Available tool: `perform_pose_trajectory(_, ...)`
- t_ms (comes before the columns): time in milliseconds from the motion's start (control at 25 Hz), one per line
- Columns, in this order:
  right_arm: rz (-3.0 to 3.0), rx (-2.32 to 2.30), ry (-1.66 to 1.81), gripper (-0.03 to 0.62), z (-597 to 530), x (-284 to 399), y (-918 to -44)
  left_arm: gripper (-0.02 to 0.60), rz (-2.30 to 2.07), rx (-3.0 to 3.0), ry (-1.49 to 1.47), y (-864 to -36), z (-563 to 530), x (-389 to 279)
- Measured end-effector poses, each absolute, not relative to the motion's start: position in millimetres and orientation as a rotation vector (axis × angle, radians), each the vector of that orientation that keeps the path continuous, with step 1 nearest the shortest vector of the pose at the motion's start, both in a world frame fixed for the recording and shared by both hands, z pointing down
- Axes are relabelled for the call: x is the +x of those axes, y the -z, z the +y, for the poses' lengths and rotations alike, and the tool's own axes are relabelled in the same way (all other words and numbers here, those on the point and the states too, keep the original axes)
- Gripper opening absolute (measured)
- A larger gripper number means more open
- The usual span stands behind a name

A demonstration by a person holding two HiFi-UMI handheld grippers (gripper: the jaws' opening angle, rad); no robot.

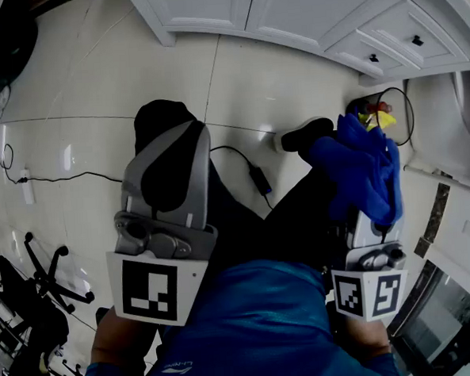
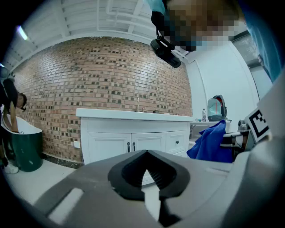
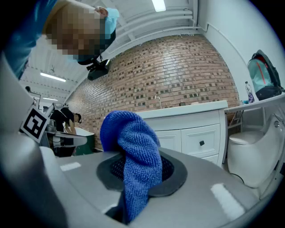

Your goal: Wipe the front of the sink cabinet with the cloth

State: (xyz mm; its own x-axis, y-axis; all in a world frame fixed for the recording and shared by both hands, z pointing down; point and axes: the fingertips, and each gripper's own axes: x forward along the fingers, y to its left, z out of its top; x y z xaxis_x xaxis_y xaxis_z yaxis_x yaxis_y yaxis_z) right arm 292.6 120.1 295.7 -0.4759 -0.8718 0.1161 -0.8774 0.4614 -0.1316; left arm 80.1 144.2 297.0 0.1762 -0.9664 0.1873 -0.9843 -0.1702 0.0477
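Right tool (image 3: pixel 140 171) clamps blue cloth (image 3: pixel 129 133); left tool (image 2: pixel 149 171) pinched together, empty, facing cabinet (image 2: pixel 107 142).

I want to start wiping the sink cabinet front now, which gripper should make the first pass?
Right, I'd say. The right gripper is shut on the blue cloth; the left gripper is shut with nothing in it.
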Motion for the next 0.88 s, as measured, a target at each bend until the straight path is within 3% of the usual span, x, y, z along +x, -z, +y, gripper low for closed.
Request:
perform_pose_trajectory(280,-2.713,1.590,-0.273,0.072,116,270,-280,0.002,-1.892,2.322,-0.272,-320,130,68)
perform_pose_trajectory(880,-2.887,1.306,-0.078,0.072,10,121,-260,0.002,-2.069,2.206,-0.223,-298,57,-37)
